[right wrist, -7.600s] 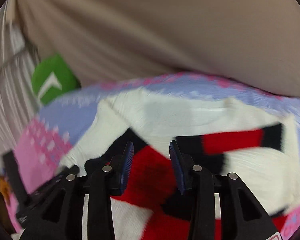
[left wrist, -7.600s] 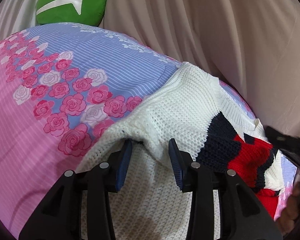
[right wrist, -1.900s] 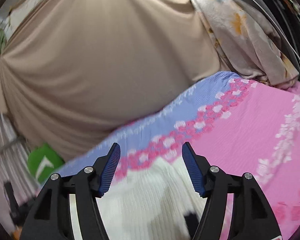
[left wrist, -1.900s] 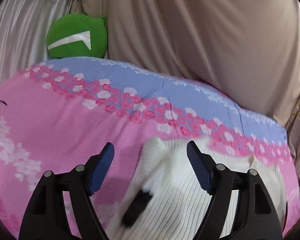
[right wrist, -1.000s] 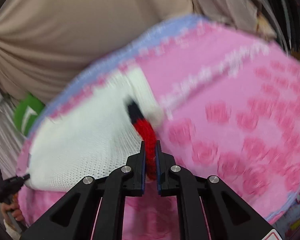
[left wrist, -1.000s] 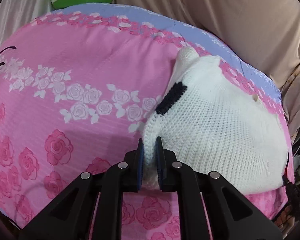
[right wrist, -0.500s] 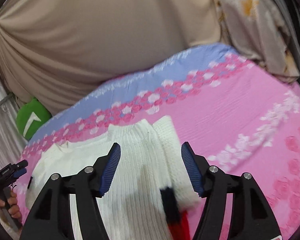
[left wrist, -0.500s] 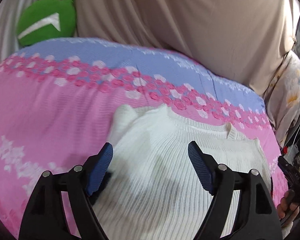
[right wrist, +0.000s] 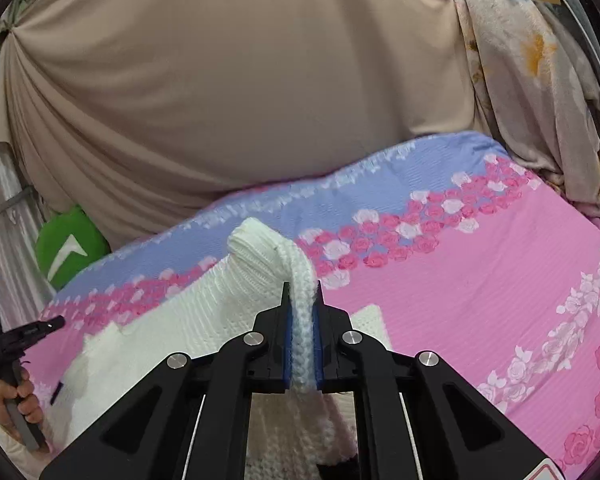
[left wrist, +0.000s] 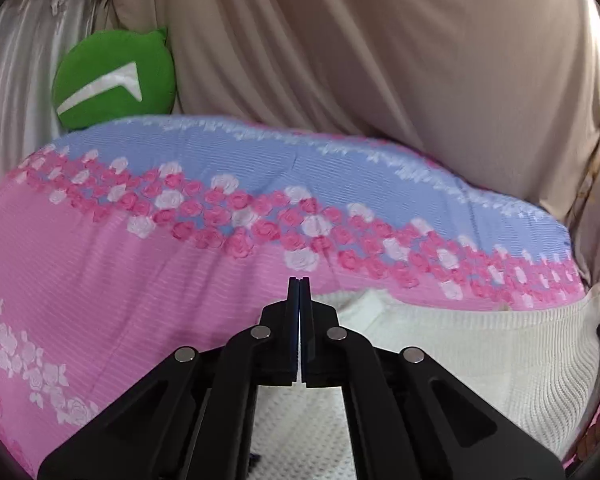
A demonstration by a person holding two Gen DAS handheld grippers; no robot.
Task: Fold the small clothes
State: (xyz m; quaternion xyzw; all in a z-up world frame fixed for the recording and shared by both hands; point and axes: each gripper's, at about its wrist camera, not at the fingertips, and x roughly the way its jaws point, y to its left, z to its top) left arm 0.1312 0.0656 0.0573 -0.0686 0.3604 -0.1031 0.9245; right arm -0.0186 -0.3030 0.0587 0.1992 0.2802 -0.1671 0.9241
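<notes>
A white knit sweater [left wrist: 460, 356] lies on the pink and blue rose-print bedspread [left wrist: 140, 280]. My left gripper [left wrist: 300, 284] is shut with its pads together, above the sweater's left edge; no cloth shows between the pads. My right gripper [right wrist: 301, 292] is shut on a fold of the white sweater [right wrist: 272, 256] and lifts it off the bed, with the rest of the sweater [right wrist: 160, 344] spread to the left. The left gripper [right wrist: 20, 336] also shows at the far left of the right wrist view.
A green round cushion [left wrist: 112, 80] sits at the back left against beige curtains [left wrist: 380, 60]. A floral cloth [right wrist: 520, 80] hangs at the right of the bed. The pink bedspread [right wrist: 480, 300] stretches to the right.
Both grippers were open half a second ago and are shut now. The right one has closed on a sweater fold and raised it. The left one has closed at the sweater's left edge.
</notes>
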